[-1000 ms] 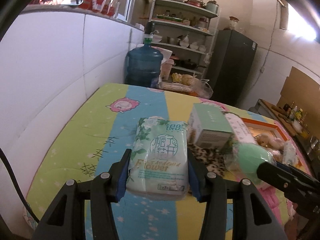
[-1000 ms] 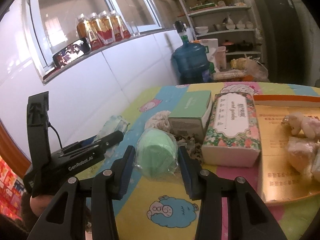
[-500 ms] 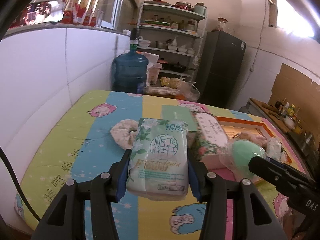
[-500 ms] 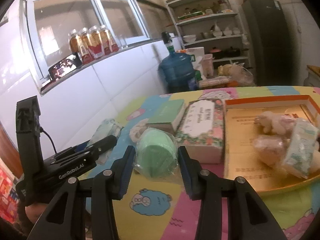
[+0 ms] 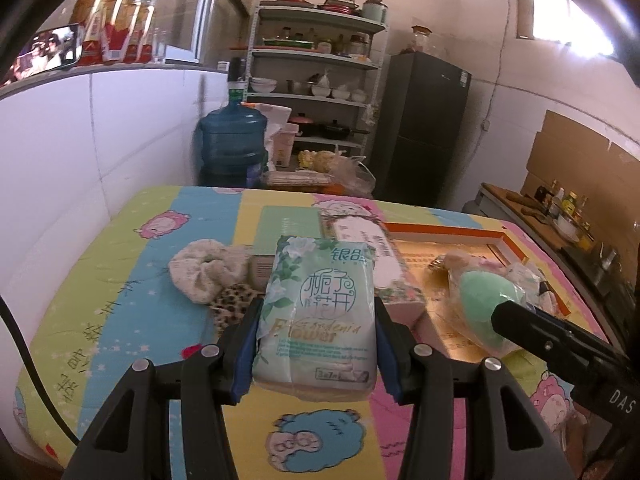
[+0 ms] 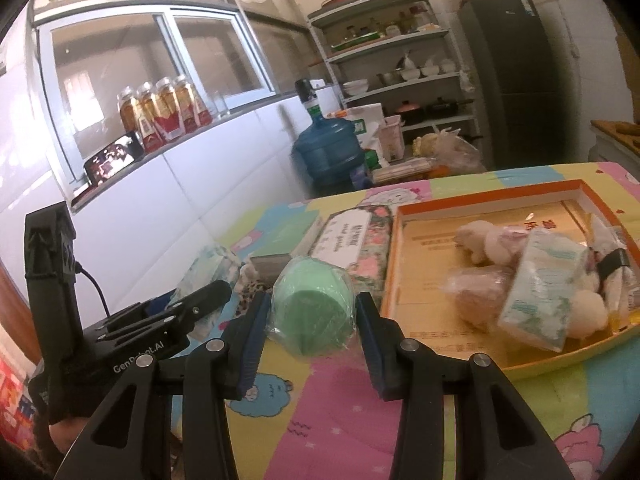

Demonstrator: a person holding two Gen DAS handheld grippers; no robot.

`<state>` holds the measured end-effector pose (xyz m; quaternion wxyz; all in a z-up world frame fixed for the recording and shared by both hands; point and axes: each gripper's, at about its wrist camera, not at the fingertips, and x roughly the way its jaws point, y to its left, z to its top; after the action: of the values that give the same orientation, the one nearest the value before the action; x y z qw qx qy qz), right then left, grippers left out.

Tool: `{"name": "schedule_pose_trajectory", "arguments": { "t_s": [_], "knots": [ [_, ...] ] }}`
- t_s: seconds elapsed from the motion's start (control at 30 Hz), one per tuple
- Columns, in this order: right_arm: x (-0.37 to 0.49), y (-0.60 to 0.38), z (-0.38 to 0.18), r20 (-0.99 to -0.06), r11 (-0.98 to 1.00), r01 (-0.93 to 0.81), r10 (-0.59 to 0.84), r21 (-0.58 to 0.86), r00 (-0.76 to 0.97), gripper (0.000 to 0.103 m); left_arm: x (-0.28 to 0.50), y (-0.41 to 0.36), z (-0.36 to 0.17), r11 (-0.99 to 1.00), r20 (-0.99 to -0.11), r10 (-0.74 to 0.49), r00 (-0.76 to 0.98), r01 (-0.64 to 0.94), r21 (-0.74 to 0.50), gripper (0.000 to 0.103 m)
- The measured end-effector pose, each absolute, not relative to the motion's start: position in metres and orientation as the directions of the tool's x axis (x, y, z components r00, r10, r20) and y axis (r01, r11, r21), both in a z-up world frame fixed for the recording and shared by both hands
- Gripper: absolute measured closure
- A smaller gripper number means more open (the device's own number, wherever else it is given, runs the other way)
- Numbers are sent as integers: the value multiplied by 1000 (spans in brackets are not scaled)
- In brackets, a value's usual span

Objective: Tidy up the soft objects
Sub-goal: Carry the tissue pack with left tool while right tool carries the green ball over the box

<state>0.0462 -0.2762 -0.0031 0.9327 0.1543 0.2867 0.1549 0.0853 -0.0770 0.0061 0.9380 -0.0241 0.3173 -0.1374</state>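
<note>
The left gripper (image 5: pixel 316 344) squeezes a soft tissue pack (image 5: pixel 318 312) by its sides, above the table (image 5: pixel 120 300). The right gripper (image 6: pixel 310 326) pinches a squishy green sponge (image 6: pixel 314 308), probably bagged, near the orange tray (image 6: pixel 480 200). Both look light and easily squashed.

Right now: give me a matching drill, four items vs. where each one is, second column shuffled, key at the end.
1. tissue pack
2. green sponge
3. cream scrunchie
4. plush toy

A. in the orange tray
B. clamped in the left gripper
C. lying on the sheet
D. clamped in the right gripper

Pairs: 1-B, 2-D, 3-C, 4-A
</note>
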Motion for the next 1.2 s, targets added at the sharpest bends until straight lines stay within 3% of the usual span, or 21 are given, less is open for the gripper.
{"name": "schedule_pose_trajectory", "arguments": {
  "t_s": [1.2],
  "knots": [
    [31,-418,-5,-457,915,-14,214,403,863,58,103,-225,2,889,-607,-420,674,439,-129,52]
  ]
}}
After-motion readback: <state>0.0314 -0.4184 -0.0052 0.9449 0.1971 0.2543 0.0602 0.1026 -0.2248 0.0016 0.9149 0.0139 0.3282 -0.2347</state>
